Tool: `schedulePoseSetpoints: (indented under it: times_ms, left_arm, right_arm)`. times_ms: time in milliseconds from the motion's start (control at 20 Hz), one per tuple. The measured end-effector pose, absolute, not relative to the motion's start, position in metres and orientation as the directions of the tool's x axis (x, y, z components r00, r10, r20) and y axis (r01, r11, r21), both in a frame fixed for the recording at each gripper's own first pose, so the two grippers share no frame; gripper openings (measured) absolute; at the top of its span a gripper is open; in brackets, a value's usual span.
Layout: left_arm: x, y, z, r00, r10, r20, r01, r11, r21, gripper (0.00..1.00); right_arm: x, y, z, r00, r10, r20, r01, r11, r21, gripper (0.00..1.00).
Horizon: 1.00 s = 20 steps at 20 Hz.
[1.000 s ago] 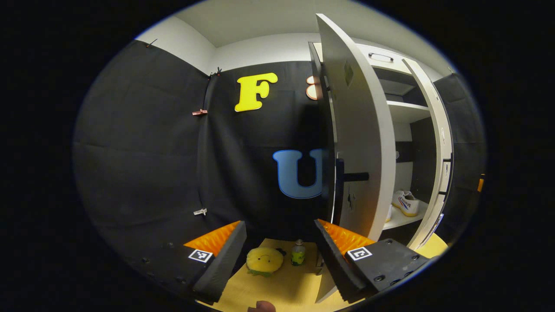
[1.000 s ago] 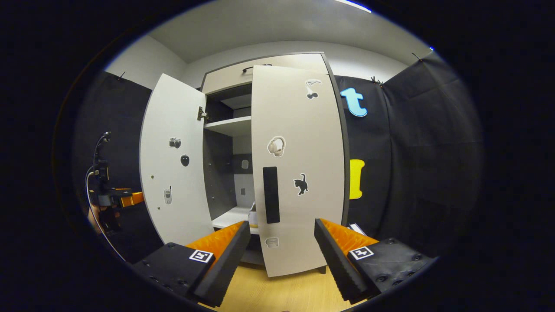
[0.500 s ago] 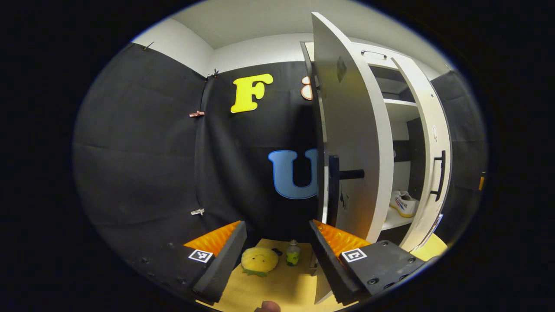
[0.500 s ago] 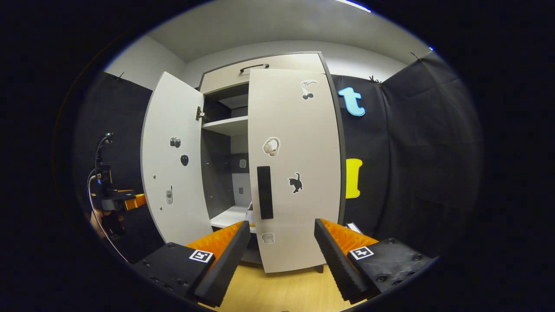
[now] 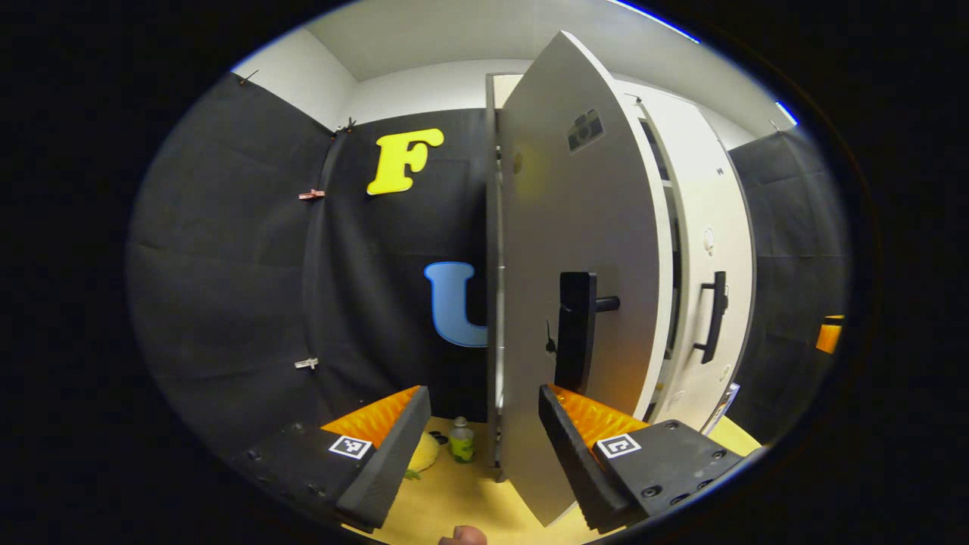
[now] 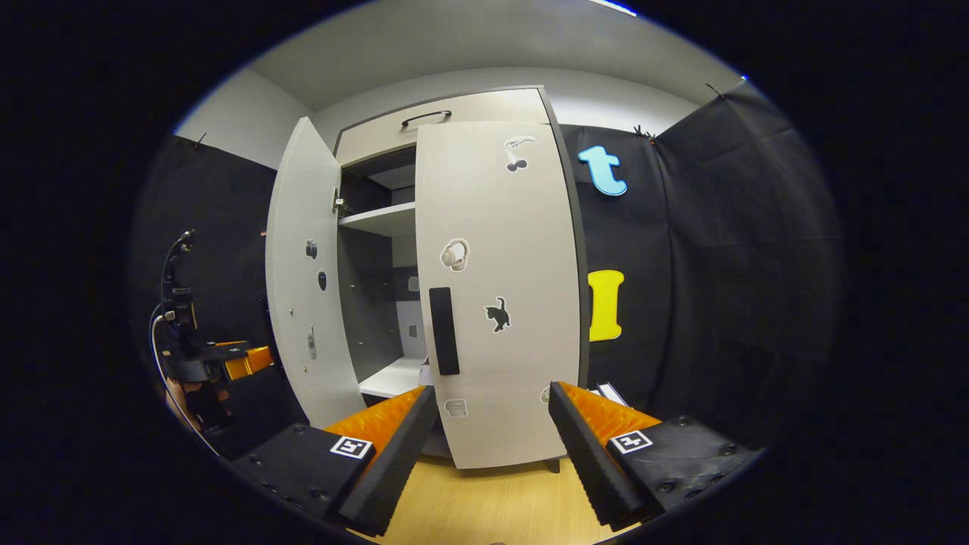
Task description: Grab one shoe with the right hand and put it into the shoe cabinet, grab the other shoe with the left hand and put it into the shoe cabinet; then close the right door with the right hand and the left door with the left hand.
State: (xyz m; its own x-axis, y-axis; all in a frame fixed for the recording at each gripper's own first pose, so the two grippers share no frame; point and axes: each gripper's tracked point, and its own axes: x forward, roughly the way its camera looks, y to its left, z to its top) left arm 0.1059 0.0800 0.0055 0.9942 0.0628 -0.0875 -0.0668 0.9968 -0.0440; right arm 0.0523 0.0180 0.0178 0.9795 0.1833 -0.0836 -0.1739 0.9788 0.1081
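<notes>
The white shoe cabinet stands ahead. In the right gripper view its right door, with a black handle, is nearly closed, and the left door stands partly open. My right gripper is open and empty, a short way in front of the right door. In the left gripper view the left door fills the middle, its black handle just above my open, empty left gripper. The right door lies behind it. The doors hide the shoes. The left gripper also appears beside the left door.
A yellow plush toy and a small bottle sit on the wooden floor left of the cabinet. Inside, an upper shelf and a lower shelf show through the gap. Black cloth walls close in both sides.
The left door has swung partway towards closing, and the left gripper has come round to its outer face. The right door has closed further. The shoes have gone out of sight behind the doors.
</notes>
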Motion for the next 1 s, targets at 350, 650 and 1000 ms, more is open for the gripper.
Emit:
schedulePoseSetpoints:
  times_ms: [350, 650, 1000]
  left_arm:
    - [0.114, 0.029, 0.014, 0.998, -0.014, -0.061, 0.012, 0.999, -0.048, 0.92]
    - [0.093, 0.015, 0.011, 0.997, -0.031, -0.073, 0.028, 0.999, -0.044, 0.93]
    - [0.063, 0.000, 0.013, 0.995, -0.064, -0.071, 0.062, 0.998, -0.030, 0.93]
  right_arm:
    - [0.057, 0.013, 0.020, 0.978, 0.191, -0.081, -0.182, 0.977, 0.108, 0.98]
    - [0.059, 0.010, 0.020, 0.983, 0.167, -0.082, -0.157, 0.980, 0.125, 0.98]
    - [0.057, 0.006, 0.020, 0.990, 0.113, -0.085, -0.105, 0.990, 0.094, 0.98]
